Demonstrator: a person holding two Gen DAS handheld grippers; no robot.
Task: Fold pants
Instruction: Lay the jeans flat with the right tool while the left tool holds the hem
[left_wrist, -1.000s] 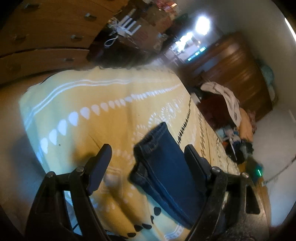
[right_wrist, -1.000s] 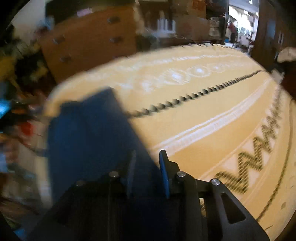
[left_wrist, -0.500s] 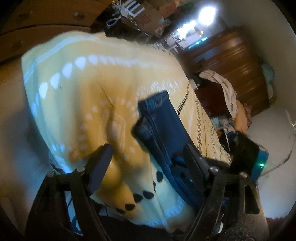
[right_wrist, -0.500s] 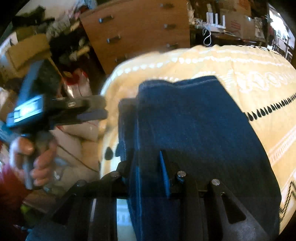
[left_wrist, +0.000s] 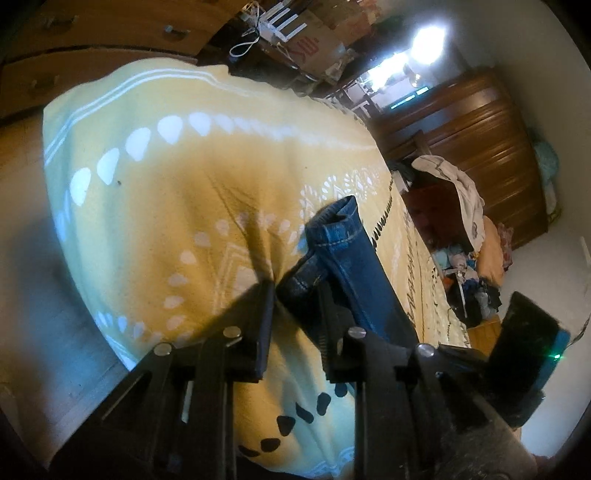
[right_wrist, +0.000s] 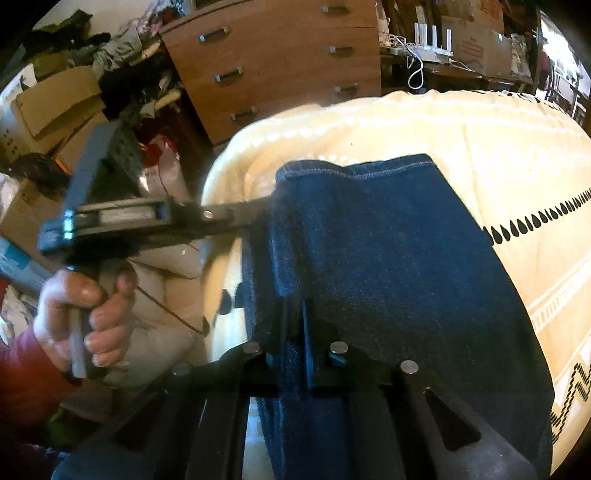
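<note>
A: What's nearest in the right wrist view?

B: The right gripper (right_wrist: 293, 325); its jaws have just been closing and now pinch a fold of the blue jeans (right_wrist: 388, 258) between them, at the near end of the fabric.

A: And the other one?

B: The left gripper (left_wrist: 295, 291) has also just been closing. In its own view the pads squeeze the dark hem edge of the jeans (left_wrist: 343, 258). From the right wrist view it reaches in from the left, held by the person's hand (right_wrist: 79, 314), and meets the jeans' left edge.

A: Where do the jeans lie?

B: On the yellow patterned bedspread (right_wrist: 461, 147), near its left near corner, stretching away with the stitched hem at the far end.

A: Beyond that?

B: A wooden chest of drawers (right_wrist: 280, 62) past the bed, cardboard boxes (right_wrist: 55, 103) to the far left.
</note>
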